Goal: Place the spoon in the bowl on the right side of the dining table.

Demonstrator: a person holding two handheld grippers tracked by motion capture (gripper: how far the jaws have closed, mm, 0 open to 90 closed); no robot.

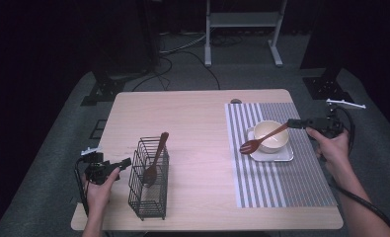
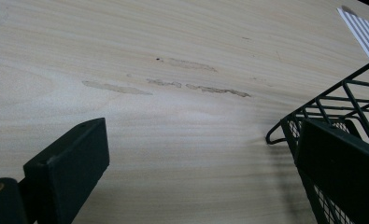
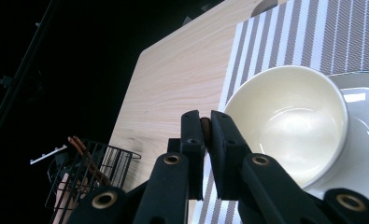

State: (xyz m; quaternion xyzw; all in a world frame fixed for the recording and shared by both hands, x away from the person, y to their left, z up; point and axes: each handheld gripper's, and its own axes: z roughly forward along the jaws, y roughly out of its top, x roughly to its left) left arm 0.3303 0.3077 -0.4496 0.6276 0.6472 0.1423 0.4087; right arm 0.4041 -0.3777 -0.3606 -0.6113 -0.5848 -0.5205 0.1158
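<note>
Brown wooden spoon [image 1: 262, 138] is the one in play, lying slanted across the rim of the round cream ceramic bowl [image 1: 272, 134], with its scoop end hanging past the near-left edge of the bowl, over the white square plate [image 1: 284, 155] the bowl sits on. That plate is on a grey and white striped placemat [image 1: 301, 180] on the right half of the pale wooden counter [image 1: 192, 113]. Bowl itself looks empty inside in the right gripper view.

Right gripper [image 1: 297, 123] has the tip of the spoon's handle pinched, fingers [image 3: 224, 140] closed down to a thin gap with a sliver of brown wood between them.

Over on the left, a black wire mesh basket [image 1: 147, 197] stands upright with a second brown wooden spoon [image 1: 155, 159] in it, bowl end down and handle leaning out the top.

Left gripper [image 1: 125, 163] sits just beside the basket's left side with its fingers [image 2: 74, 161] spread wide and nothing in them; one finger is right up against the basket's wire corner.
</note>
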